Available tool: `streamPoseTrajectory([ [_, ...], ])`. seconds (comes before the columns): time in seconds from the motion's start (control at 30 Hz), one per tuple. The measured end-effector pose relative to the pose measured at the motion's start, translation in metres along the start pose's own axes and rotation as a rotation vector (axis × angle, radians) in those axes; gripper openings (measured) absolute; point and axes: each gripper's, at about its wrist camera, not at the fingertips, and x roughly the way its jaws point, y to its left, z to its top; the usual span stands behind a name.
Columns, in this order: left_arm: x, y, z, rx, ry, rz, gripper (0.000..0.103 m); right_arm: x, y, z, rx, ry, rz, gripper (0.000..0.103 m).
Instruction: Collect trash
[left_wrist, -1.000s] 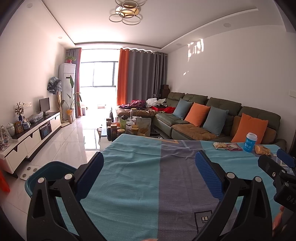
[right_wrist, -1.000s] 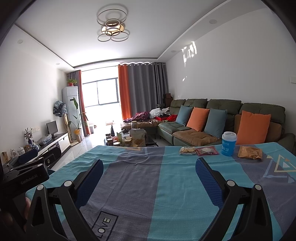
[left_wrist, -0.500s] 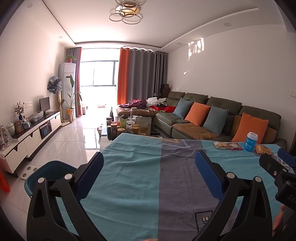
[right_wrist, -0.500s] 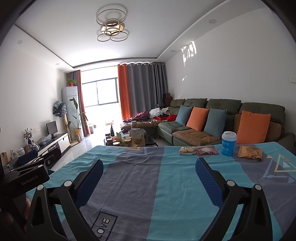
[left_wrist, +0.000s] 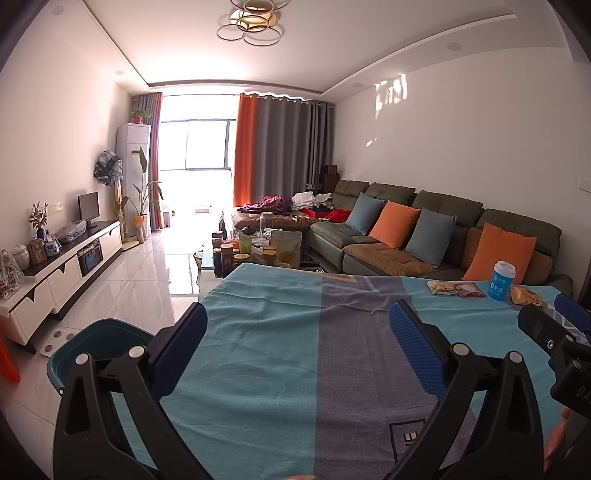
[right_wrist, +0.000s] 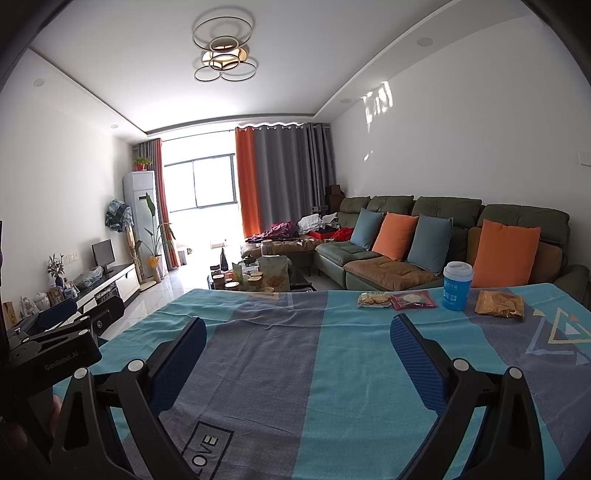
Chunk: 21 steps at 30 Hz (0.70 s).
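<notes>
Trash lies along the far right edge of a table covered by a blue and grey cloth (right_wrist: 295, 369): a clear cracker packet (right_wrist: 373, 299), a red wrapper (right_wrist: 413, 300), a blue paper cup with a white lid (right_wrist: 457, 286) and an orange snack bag (right_wrist: 499, 304). They also show in the left wrist view, with the cup (left_wrist: 501, 280) farthest right. My left gripper (left_wrist: 295, 325) is open and empty over the table's left part. My right gripper (right_wrist: 295, 332) is open and empty, short of the trash. A dark teal bin (left_wrist: 99, 343) stands on the floor left of the table.
A green sofa (right_wrist: 424, 236) with orange and blue cushions runs behind the table. A coffee table with jars and bags (right_wrist: 258, 277) stands beyond the far edge. A white TV cabinet (left_wrist: 59, 266) lines the left wall. White tiled floor (left_wrist: 140, 280) lies between.
</notes>
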Motion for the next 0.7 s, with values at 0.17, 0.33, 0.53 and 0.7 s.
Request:
streamPoseTrajectory([
  [0.17,0.0012,0.0003,-0.0016,-0.001,0.002,0.0,0.097,0.0008,0.0003,0.0001,-0.001,0.002,0.001,0.096],
  [0.33,0.0015,0.0,-0.0014,0.0,0.003,0.0,0.097,0.0013,0.0004,0.0001,-0.001,0.002,0.001,0.096],
  [0.53,0.0048,0.001,-0.0042,-0.009,0.014,-0.001,0.097,0.004,0.0015,0.0,-0.002,0.007,0.001,0.096],
  [0.7,0.0065,0.0023,-0.0066,-0.008,0.017,0.009,0.097,0.0071,0.0005,-0.0007,0.003,0.012,0.004,0.096],
])
